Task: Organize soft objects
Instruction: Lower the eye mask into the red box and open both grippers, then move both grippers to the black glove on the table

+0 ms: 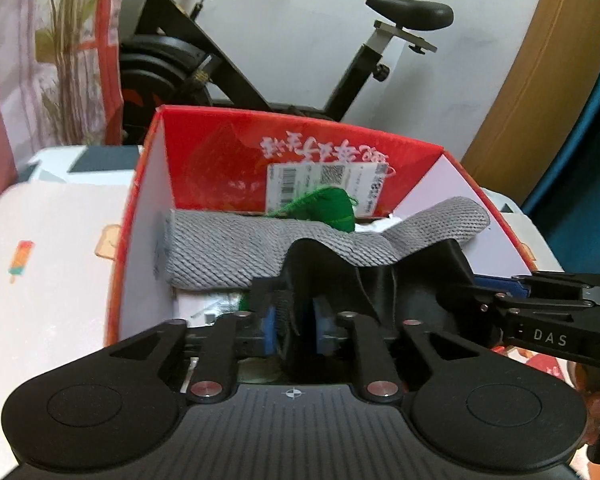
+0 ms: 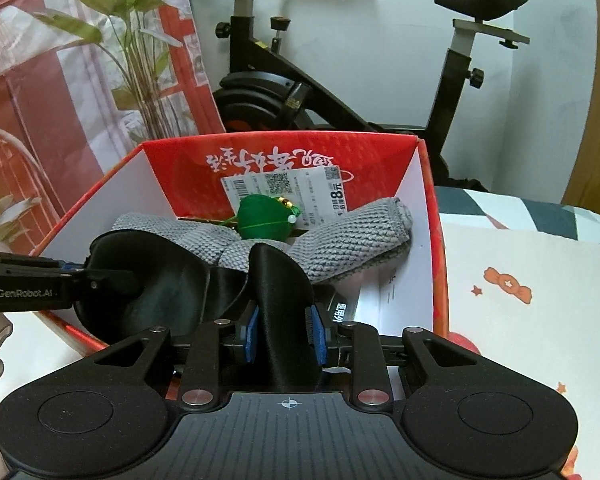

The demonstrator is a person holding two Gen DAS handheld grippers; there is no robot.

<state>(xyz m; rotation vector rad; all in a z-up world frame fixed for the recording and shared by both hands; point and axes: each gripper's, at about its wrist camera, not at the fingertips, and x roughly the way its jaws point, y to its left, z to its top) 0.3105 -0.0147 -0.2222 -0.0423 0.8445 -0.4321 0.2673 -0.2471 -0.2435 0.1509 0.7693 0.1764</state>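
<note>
A red box [image 1: 146,240] [image 2: 422,240] with white inner walls stands open in front of me. Inside lie a grey knitted cloth [image 1: 228,252] [image 2: 340,240] and a green stitched pouch [image 1: 336,208] [image 2: 264,220]. A black satin eye mask [image 1: 380,284] [image 2: 276,280] hangs over the box's near edge between both grippers. My right gripper [image 2: 284,332] [image 1: 480,300] is shut on a fold of the mask. My left gripper [image 1: 296,320] [image 2: 88,276] has the mask's other end between its blue pads, and a gap shows beside one pad.
A black exercise bike [image 1: 260,60] [image 2: 300,92] stands against the white wall behind the box. The box rests on a white sheet with a sweets print [image 1: 40,260] [image 2: 520,300]. A plant and a red-and-white curtain [image 2: 100,60] are at the left. Papers [image 2: 380,300] lie on the box floor.
</note>
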